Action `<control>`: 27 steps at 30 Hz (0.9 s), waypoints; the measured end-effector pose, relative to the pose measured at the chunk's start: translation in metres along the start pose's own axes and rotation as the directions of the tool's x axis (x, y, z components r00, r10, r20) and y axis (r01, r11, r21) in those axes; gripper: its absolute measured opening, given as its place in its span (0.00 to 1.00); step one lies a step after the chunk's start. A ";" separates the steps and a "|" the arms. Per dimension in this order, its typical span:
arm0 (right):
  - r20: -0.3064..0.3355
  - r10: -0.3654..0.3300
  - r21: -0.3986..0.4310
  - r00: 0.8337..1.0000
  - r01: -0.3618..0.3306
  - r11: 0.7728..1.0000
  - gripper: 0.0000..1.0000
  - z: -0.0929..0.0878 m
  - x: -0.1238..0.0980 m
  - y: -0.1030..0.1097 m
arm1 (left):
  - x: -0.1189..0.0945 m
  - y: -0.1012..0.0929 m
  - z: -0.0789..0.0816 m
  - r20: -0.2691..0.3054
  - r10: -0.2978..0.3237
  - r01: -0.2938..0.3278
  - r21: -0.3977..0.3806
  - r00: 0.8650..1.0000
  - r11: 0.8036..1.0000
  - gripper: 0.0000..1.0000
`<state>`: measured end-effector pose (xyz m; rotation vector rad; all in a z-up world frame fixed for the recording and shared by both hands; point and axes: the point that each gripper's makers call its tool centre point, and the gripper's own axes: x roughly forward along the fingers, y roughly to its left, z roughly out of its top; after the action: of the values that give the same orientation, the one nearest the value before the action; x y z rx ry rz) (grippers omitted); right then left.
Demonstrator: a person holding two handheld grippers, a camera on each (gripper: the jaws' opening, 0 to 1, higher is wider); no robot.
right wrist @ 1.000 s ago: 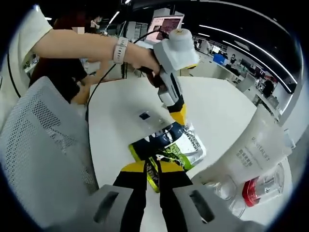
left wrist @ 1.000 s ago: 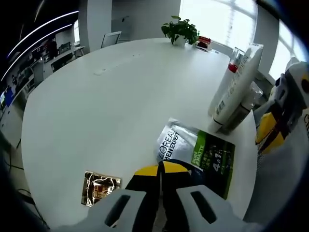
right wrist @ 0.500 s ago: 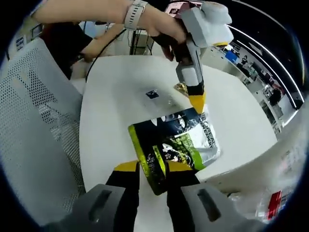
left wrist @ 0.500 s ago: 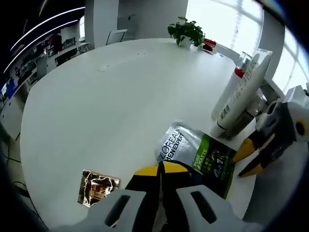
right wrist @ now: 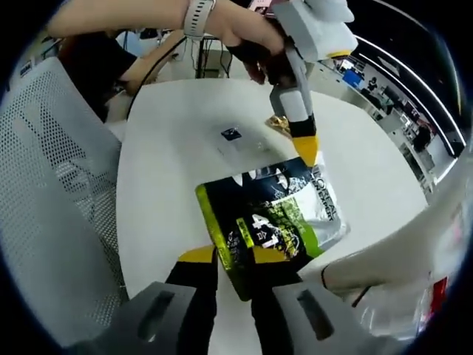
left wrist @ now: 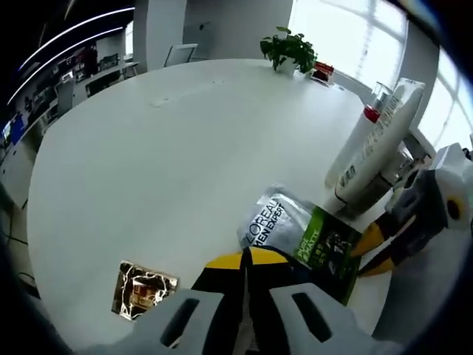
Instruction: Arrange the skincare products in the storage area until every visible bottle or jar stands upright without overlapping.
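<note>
The left hand-held gripper (left wrist: pixel 246 260) lies low over the surface (left wrist: pixel 162 163), its yellow-tipped jaws pressed together on the near edge of a flat L'Oréal Men Expert sachet (left wrist: pixel 299 238). In the right gripper view the same left hand-held gripper (right wrist: pixel 305 151) slants down from a person's hand (right wrist: pixel 247 41) with a watch on the wrist, its yellow tip touching the far edge of the sachet (right wrist: pixel 270 222). The right hand-held gripper (right wrist: pixel 235 255) has its jaws a little parted, one on each side of the sachet's green near corner; whether they pinch it I cannot tell. From the left gripper view the right hand-held gripper (left wrist: pixel 369 250) comes in from the right, its tips at the sachet's green end.

The sachet lies flat near the surface's edge. Just beyond it a tall white tube (left wrist: pixel 373 144) leans beside a red-collared bottle (left wrist: pixel 369 112). A small gold packet (left wrist: pixel 140 287) lies apart, near the left jaw.

The surface is white and round. A potted plant (left wrist: pixel 288 50) stands at its far side before bright windows. A white mesh chair (right wrist: pixel 52 185) stands beside it
</note>
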<state>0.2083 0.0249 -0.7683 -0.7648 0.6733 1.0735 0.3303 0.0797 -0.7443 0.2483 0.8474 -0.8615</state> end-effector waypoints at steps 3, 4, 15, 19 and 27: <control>-0.007 0.003 0.014 1.000 -0.003 1.000 0.14 -0.005 -0.001 -0.003 | 0.001 -0.002 0.001 0.006 -0.003 0.003 0.003 1.000 1.000 0.00; -0.008 0.003 0.013 1.000 -0.002 1.000 0.14 -0.005 0.000 -0.004 | 0.002 -0.002 0.002 0.006 -0.005 0.004 0.002 1.000 1.000 0.00; -0.011 0.008 0.037 1.000 -0.008 0.999 0.14 -0.006 -0.004 -0.003 | 0.009 0.002 0.002 0.017 -0.002 0.001 0.048 1.000 0.999 0.00; -0.013 0.008 0.035 1.000 -0.008 0.999 0.14 -0.006 -0.004 -0.003 | 0.008 0.002 0.002 0.031 0.004 -0.006 0.073 1.000 0.997 0.02; -0.014 0.014 0.044 1.000 -0.013 0.999 0.14 -0.006 -0.005 -0.002 | -0.003 0.013 0.016 0.101 0.078 -0.091 0.128 0.992 0.988 0.11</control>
<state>0.2077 0.0164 -0.7673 -0.7310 0.7126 1.0630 0.3482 0.0820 -0.7327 0.3542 0.6871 -0.8440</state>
